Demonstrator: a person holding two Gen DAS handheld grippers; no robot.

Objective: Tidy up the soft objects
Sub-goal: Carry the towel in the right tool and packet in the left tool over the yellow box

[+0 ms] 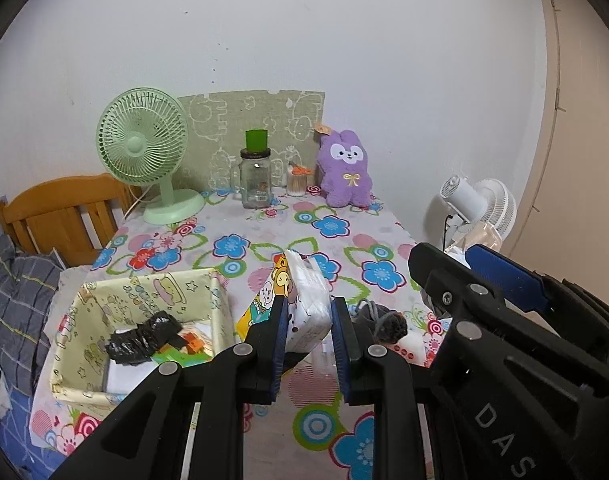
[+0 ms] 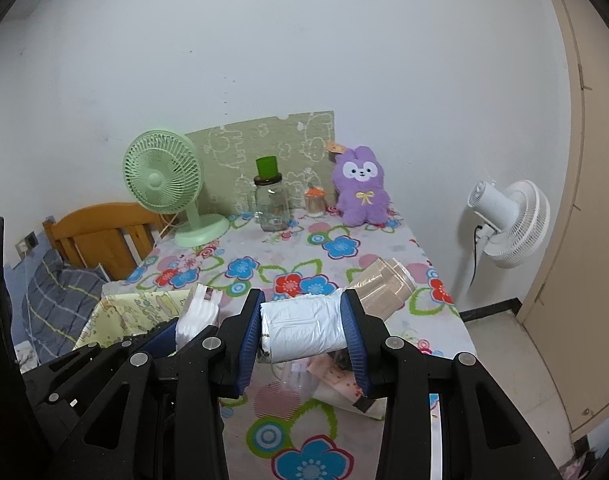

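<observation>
Fabric bin (image 1: 144, 300) at the counter's (image 1: 264, 236) left front, already holding a black wrapped bundle (image 1: 144, 338). Left hand-held gripper (image 1: 307, 330) is clamped on a white tissue pack (image 1: 310, 308), held above the counter just right of the bin. Right hand-held gripper (image 2: 304, 330) is clamped across a white plastic-wrapped roll (image 2: 302, 330), also lifted. A beige roll (image 2: 382, 286) lies beyond it. Judgement: carry the tissue pack left over the bin wall, lower it beside the bundle, release gently; keep the right hand-held gripper clear
</observation>
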